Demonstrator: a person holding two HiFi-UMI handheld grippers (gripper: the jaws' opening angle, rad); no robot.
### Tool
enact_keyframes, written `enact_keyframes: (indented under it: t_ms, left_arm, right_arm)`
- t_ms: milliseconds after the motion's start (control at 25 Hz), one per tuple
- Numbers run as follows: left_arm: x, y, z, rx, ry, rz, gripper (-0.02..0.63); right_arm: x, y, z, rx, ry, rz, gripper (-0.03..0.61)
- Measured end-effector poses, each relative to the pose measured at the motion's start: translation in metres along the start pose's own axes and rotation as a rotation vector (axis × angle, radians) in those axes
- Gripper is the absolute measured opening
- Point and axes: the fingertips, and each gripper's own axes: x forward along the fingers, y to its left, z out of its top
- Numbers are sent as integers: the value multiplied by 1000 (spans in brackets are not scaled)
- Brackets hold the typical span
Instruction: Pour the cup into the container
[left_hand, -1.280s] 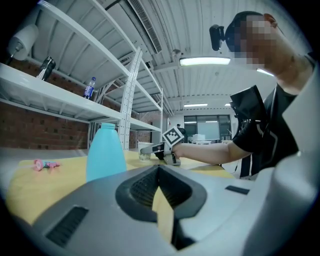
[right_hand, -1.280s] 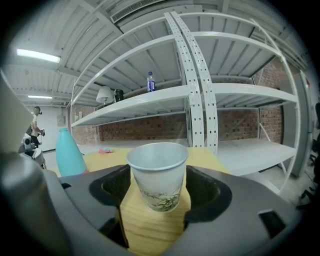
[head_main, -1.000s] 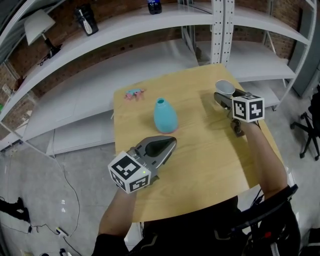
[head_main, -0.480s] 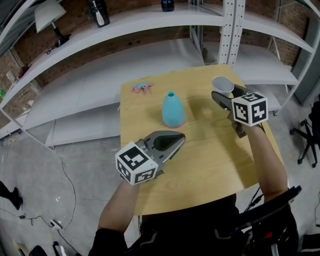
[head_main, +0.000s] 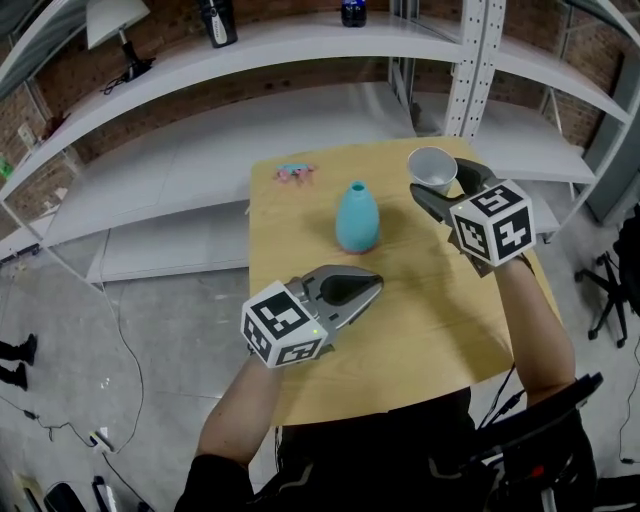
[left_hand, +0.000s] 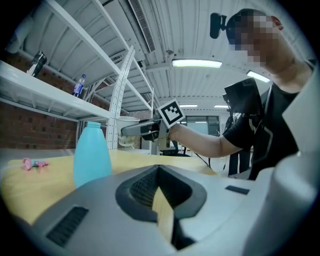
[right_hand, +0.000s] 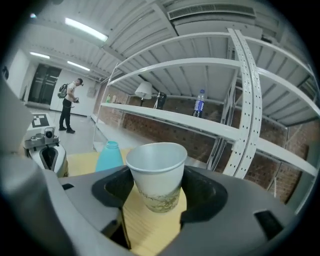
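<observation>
Getting lifted off the table (head_main: 420, 320), the paper cup (head_main: 432, 168) is now carried higher and nearer the blue bottle (head_main: 357, 218), clamped in the right claw (head_main: 428, 190). Pouring is probably next. The left claw (head_main: 372, 287) is held closed and empty.

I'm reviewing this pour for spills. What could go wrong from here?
1. The mouth of the blue bottle is much narrower than the rim of the cup, so whatever is poured may miss and land on the table.
2. The bottle stands free. The left gripper is shut and apart from it, so a knock could tip it.
3. The right gripper clamps the cup low; it might buckle when tilted.
</observation>
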Motion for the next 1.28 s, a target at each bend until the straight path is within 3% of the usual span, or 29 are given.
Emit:
enact_keyframes:
  t_ms: [520, 1280]
  left_arm:
    - [-1, -4, 1, 1, 1, -17, 2]
    - [-1, -7, 1, 2, 2, -29, 2]
  right_arm:
    - [14, 35, 33, -294, 71, -17, 304]
    - [31, 51, 45, -610, 159, -101, 304]
